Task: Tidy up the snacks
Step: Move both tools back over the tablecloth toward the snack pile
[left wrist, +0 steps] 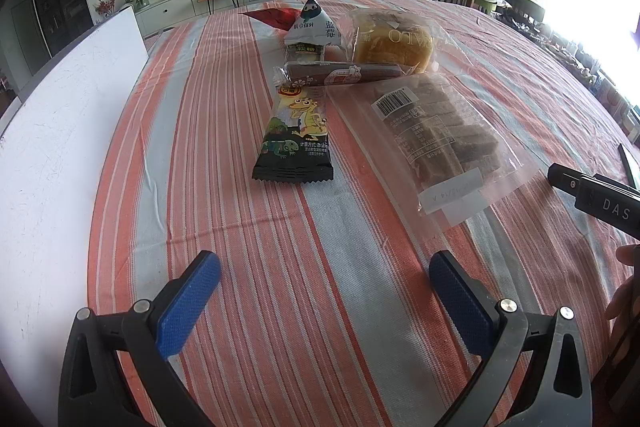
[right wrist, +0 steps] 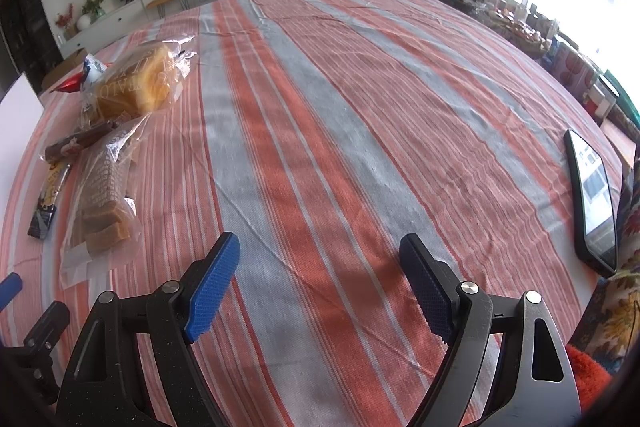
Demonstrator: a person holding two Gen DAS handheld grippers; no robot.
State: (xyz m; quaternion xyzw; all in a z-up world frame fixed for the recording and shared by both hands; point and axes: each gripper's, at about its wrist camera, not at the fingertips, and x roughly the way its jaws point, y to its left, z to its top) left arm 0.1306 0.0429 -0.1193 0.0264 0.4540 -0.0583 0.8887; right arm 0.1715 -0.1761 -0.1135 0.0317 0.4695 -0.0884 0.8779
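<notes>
Several snacks lie on the striped tablecloth [left wrist: 248,227]. A black cartoon-lizard candy pack [left wrist: 296,135] lies nearest my left gripper [left wrist: 324,283], which is open and empty above the cloth. A clear bag of brown cake slices [left wrist: 440,131] lies to its right; it also shows in the right wrist view [right wrist: 104,195]. Behind are a brown stick snack [left wrist: 344,73], a bagged yellow bread loaf [left wrist: 392,41], a white triangular blueberry pack [left wrist: 316,27] and a red wrapper [left wrist: 272,17]. My right gripper [right wrist: 320,267] is open and empty over bare cloth, right of the snacks.
A white board [left wrist: 68,115] lies along the table's left side. A phone [right wrist: 592,195] lies near the right edge. A floral cushion [right wrist: 616,315] sits at the lower right. The room beyond holds a TV, cabinet, orange chair and a cluttered side table.
</notes>
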